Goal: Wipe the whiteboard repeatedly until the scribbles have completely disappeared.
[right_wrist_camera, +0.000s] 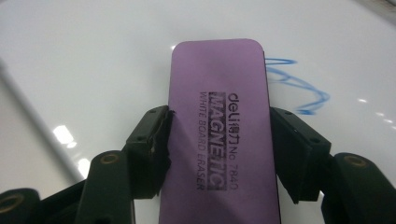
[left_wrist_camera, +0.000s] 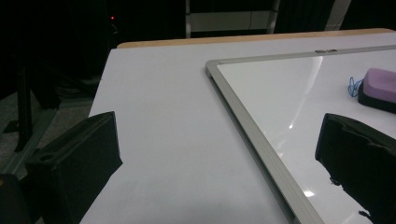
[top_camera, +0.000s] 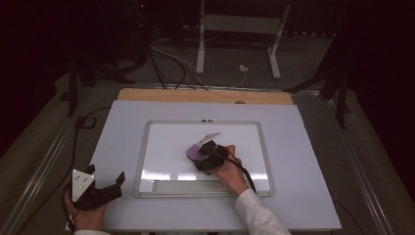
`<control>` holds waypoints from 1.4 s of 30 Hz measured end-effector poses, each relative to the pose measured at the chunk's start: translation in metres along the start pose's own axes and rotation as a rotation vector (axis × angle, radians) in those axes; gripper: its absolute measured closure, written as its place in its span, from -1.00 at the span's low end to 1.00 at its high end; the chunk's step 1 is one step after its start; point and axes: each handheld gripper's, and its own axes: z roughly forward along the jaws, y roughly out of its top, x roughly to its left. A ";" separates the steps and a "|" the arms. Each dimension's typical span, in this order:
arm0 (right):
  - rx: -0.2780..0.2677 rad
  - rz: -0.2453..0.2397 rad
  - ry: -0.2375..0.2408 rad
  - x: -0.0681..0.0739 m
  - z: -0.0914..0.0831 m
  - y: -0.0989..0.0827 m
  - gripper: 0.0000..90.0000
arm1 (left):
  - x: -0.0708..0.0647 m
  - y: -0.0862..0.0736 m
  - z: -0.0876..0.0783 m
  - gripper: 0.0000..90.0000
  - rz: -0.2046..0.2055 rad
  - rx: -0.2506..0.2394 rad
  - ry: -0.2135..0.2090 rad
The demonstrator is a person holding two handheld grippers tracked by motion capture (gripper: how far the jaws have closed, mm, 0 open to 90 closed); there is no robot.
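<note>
Where the right gripper (right_wrist_camera: 218,140) looks along its own jaws, we see a purple eraser (right_wrist_camera: 219,121) clamped between them, one black pad pressing on each long side. On the purple top we can read dark printed words: "deli", then some characters we cannot read, "No 7840", a bold "MAGNETIC" and under it "WHITE BOARD ERASER". The lines of text run along the length of the eraser. Its long axis goes in the same direction as the jaws, and its rounded far end points away from the hand.

In the high view the eraser (top_camera: 195,151) lies near the middle of the whiteboard (top_camera: 161,142), and the right gripper (top_camera: 208,154) grasps it from the near right side, so the free end points to the far left of the board. Beside the eraser, on its right in the right gripper view, there is a blue scribble (right_wrist_camera: 299,88) on the white surface; the eraser edge is just next to it. In the left gripper view the eraser (left_wrist_camera: 379,86) shows its purple top over a dark base.

The whiteboard has a grey frame and lies flat on the pale table (top_camera: 117,127). The left gripper (top_camera: 105,188) is held at the near left corner of the table, well apart from the board, and its jaws stand wide apart with nothing between them
</note>
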 end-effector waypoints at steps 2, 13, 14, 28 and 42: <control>0.002 0.016 -0.066 -0.005 0.000 0.001 -0.08 | 0.000 0.000 0.000 -0.98 -0.001 0.000 0.000; -0.002 0.024 0.076 -0.007 0.002 -0.001 -0.08 | 0.000 0.000 0.000 -0.98 -0.001 -0.001 0.001; -0.003 0.043 0.047 -0.012 0.001 -0.001 -0.08 | 0.000 0.000 0.000 -0.98 -0.002 -0.001 0.000; -0.010 0.177 -0.092 -0.049 0.004 -0.001 -0.08 | 0.000 0.000 0.002 -0.98 0.003 0.007 -0.004; 0.016 0.275 -0.089 -0.063 0.007 0.003 -0.08 | 0.000 -0.001 0.002 -0.98 0.001 0.006 -0.003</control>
